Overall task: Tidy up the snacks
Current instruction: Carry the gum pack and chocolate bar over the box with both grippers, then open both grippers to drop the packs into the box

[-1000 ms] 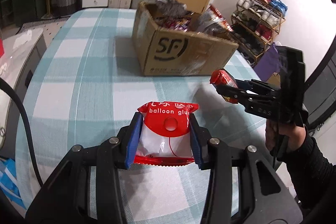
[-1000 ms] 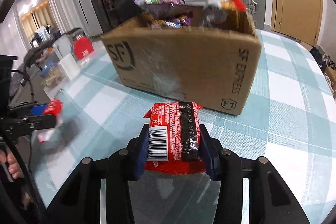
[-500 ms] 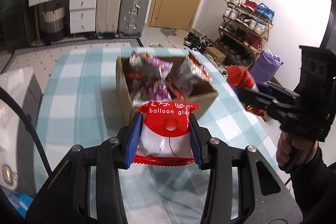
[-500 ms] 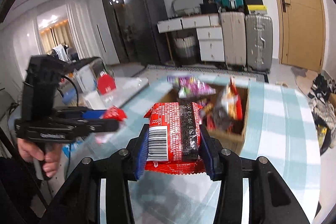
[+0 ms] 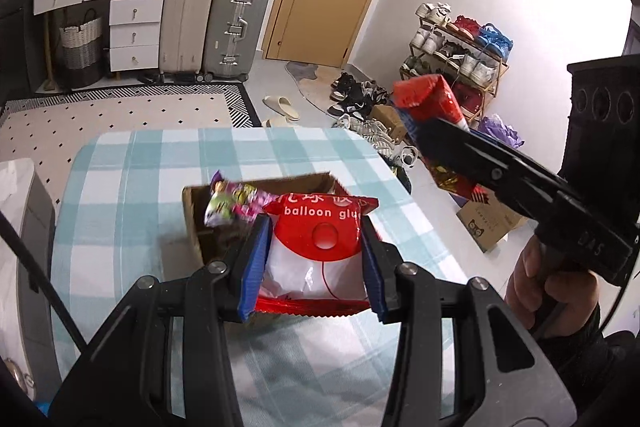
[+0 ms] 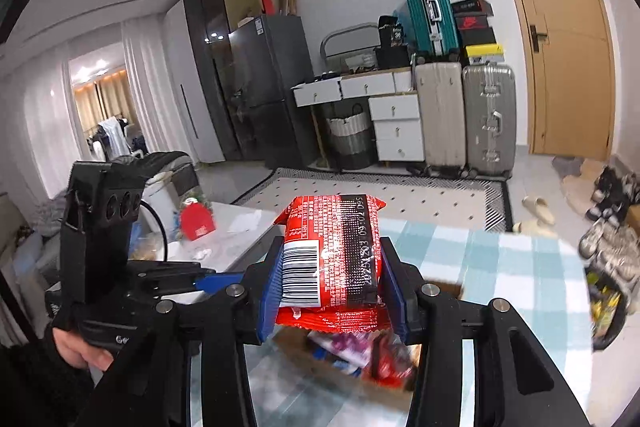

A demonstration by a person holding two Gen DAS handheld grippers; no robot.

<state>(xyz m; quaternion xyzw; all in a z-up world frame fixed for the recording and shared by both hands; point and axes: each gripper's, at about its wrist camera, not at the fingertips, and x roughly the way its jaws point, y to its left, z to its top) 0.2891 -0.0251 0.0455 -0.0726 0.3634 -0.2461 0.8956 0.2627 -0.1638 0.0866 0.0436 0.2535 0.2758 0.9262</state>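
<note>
The left gripper [image 5: 314,261] stays clamped on the balloon glue packet [image 5: 320,247], and the right gripper [image 6: 332,285] on a red snack pack [image 6: 334,257]. Both have risen since a second ago. The cardboard box [image 5: 192,223] now lies lower on the checked worktop [image 5: 120,195], seen from above.

Red-and-white balloon glue packet [image 5: 318,247], teal-checked tablecloth [image 5: 132,187], brown cardboard box [image 5: 192,223]
</note>
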